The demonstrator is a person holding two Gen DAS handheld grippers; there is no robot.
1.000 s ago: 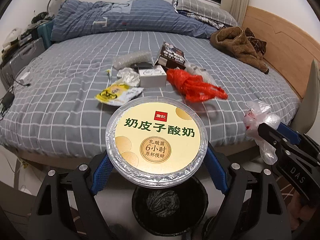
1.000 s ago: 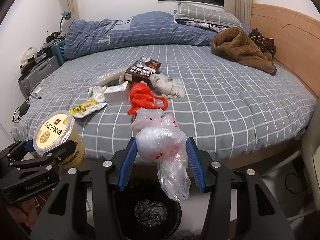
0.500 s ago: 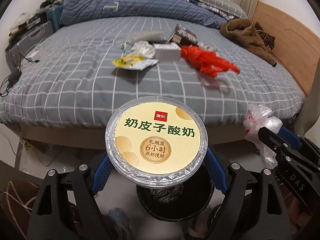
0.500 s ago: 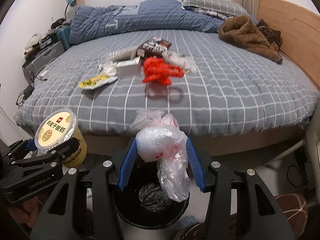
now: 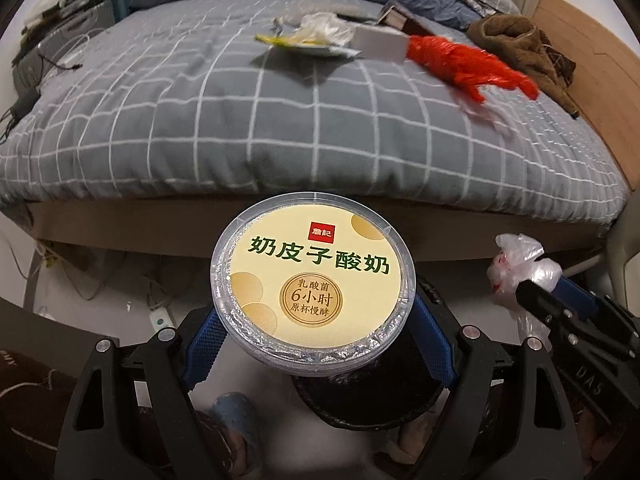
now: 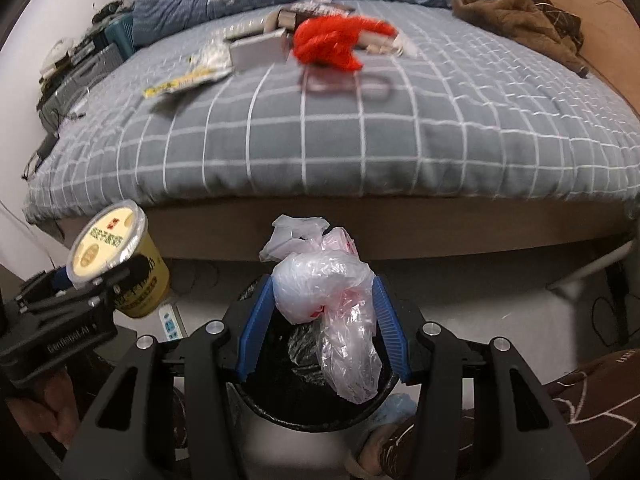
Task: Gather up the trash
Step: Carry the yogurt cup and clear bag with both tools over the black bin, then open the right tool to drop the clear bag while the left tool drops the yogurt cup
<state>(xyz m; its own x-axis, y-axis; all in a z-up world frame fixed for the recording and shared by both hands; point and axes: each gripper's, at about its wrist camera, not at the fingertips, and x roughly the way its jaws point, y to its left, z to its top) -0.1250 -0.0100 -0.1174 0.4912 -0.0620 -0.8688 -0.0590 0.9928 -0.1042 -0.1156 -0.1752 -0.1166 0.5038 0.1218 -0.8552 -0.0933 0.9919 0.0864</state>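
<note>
A grey checked bed (image 5: 280, 120) fills the far scene, a red bag (image 6: 332, 42) lying on it. Near, above the black bin (image 6: 280, 412), the left gripper (image 5: 316, 340) clasps a yoghurt tub (image 5: 314, 292); at right the right gripper (image 6: 322, 312) pinches a clear bag (image 6: 332, 300).

A bed (image 5: 304, 120) with a grey checked cover (image 6: 360, 140) and wooden headboard (image 5: 592, 60) fills the room.

The cup (image 5: 314, 292) had a glossy clear plastic lid over a crinkled foil rim. The bag (image 6: 332, 300) was thin, wrinkled, translucent plastic. The bed (image 5: 280, 120) wore soft matt cloth, the headboard (image 5: 592, 68) smooth wood. The bin (image 6: 300, 412) looked glossy black.
</note>
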